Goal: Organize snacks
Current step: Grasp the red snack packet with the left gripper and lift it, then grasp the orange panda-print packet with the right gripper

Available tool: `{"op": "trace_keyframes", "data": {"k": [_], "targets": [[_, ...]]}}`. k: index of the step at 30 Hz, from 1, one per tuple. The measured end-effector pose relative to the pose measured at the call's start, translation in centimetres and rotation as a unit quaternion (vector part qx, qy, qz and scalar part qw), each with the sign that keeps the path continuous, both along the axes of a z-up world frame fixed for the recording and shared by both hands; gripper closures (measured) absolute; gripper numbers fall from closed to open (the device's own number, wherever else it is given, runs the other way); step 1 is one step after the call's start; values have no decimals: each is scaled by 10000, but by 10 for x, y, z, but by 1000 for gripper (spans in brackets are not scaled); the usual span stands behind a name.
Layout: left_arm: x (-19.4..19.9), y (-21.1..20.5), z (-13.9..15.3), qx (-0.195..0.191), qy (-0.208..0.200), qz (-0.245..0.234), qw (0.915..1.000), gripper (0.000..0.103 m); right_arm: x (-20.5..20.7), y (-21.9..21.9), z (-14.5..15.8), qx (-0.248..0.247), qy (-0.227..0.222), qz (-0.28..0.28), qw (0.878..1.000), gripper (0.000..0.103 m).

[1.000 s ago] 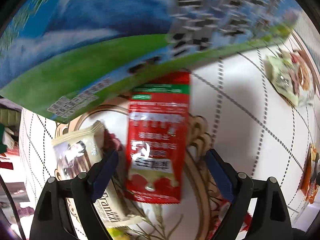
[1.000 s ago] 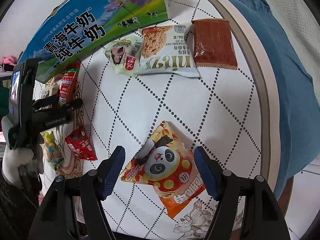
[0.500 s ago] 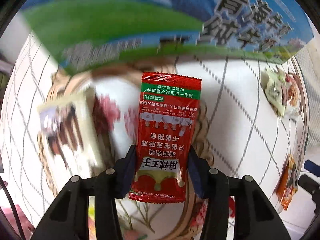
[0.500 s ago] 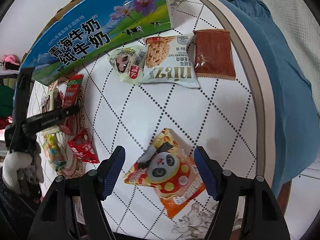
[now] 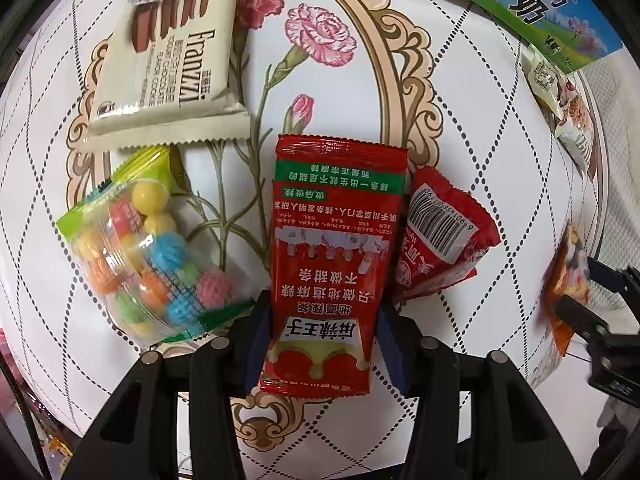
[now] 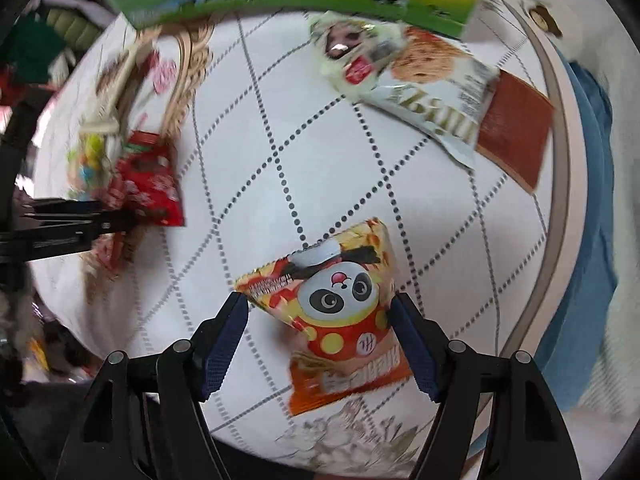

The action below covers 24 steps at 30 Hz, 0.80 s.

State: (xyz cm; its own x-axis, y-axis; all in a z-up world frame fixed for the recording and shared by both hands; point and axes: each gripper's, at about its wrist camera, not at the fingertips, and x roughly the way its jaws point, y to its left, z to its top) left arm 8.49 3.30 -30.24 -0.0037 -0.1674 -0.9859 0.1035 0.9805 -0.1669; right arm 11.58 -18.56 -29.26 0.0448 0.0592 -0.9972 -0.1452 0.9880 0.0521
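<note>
Two grippers, entered view by view, with places given from the floral oval (image 5: 384,92) printed on the white tablecloth (image 5: 460,128).

Left wrist view. We hold the left gripper (image 5: 324,340) pointing down over the oval. Its jaws stand narrow and are easing slightly apart, yet both blue pads (image 5: 260,332) press the lower sides of the long red sachet (image 5: 336,240), so we count it as gripped. The sachet hangs over the lower part of the oval. Inside the oval, at its upper left, lies the Franzzi cookie pack (image 5: 172,56). Below that, on the oval's left rim, sits the bag of coloured candy balls (image 5: 148,252), its corner just beside the left pad. A small red packet with a barcode (image 5: 444,236) lies on the oval's right rim, partly under the sachet.

Right wrist view. Well right of the oval (image 6: 180,76), our right gripper (image 6: 320,340) points down with jaws about half spread and widening. The panda snack bag (image 6: 344,300) lies between them on the cloth. One pad (image 6: 412,344) seems to touch the bag's edge; the other stands clear, so nothing is clamped.
</note>
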Motion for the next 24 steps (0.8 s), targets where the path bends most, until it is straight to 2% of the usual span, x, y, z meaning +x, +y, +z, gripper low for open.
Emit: {"op": "trace_keyframes", "data": {"k": [2, 5, 8, 10, 11, 12, 15, 18, 19, 20, 21, 23, 24], "targets": [[-1, -6, -11, -90, 83, 37, 9999, 51, 3, 0, -9, -96, 49, -161, 9998, 28], [20, -3, -20, -164, 211, 201, 9994, 50, 7, -13, -15, 193, 241, -973, 9948, 29], [33, 0, -16, -206, 227, 287, 9991, 48, 9, -37, -14, 976, 318, -1961, 9752, 27], [41, 3, -15, -217, 229, 304, 9990, 46, 10, -46, -13, 1215, 362, -2169, 9679, 27], [52, 4, -17, -205, 212, 308, 9991, 46, 9, -47, -10, 1192, 330, -2143, 9689, 25], [59, -13, -19, -187, 216, 303, 9991, 46, 9, -47, -8, 1138, 294, -2061, 9714, 21], [74, -14, -23, -229, 267, 325, 9989, 40, 8, -39, -1, 916, 250, -1696, 9809, 20], [86, -26, -31, -179, 190, 304, 9992, 40, 7, -23, -5, 727, 209, -1428, 9869, 20], [86, -33, -37, -179, 143, 321, 9992, 41, 9, -18, -7, 662, 196, -1367, 9882, 20], [87, -31, -36, -130, 88, 342, 9993, 48, 10, -16, -10, 541, 183, -1340, 9893, 21], [98, -33, -19, -80, 33, 339, 9994, 52, 9, -16, -11, 461, 184, -1329, 9899, 25], [95, -42, -7, -48, -52, 331, 9994, 58, 8, -14, -14, 241, 128, -1370, 9902, 36], [96, -41, -4, -52, -68, 333, 9994, 58, 7, -14, -14, 223, 92, -1398, 9899, 37]]}}
